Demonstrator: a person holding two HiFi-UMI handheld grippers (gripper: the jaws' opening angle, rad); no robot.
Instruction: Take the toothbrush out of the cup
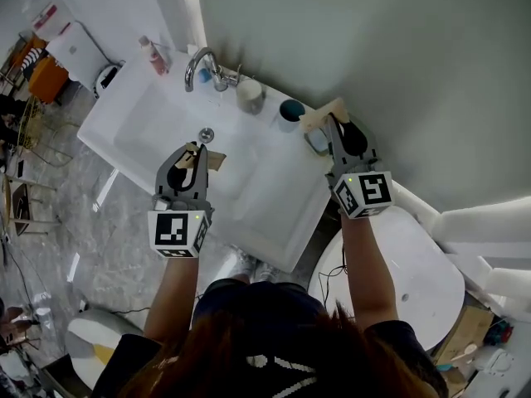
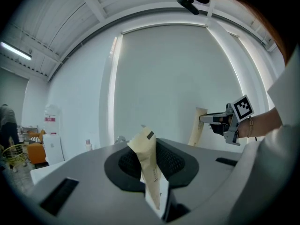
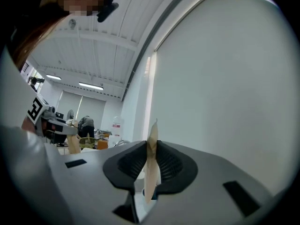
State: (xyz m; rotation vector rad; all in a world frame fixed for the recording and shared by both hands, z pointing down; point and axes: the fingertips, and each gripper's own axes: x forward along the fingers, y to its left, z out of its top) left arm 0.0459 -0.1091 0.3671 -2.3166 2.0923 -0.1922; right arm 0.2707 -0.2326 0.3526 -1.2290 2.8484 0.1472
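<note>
The toothbrush shows as one long, flat cream paper packet (image 1: 320, 116). Your right gripper (image 1: 335, 124) has its jaws clamped on it, thin edge toward that gripper's camera. It hangs over the small pale cup (image 1: 316, 143) at the back right corner of the white rectangular ceramic sink (image 1: 141, 118); you cannot tell whether its lower end is clear of the rim. Your left gripper (image 1: 197, 150) has its jaws pressed on a second, shorter tan paper packet (image 1: 216, 160) with a small dark rectangle near its top, held above the basin. Two more cups stand on the back ledge: one round grey-white cup (image 1: 249, 96) and one dark teal cup (image 1: 291, 110). Near them are one curved chrome tap (image 1: 199, 66) and one pink bottle (image 1: 153, 56).
</note>
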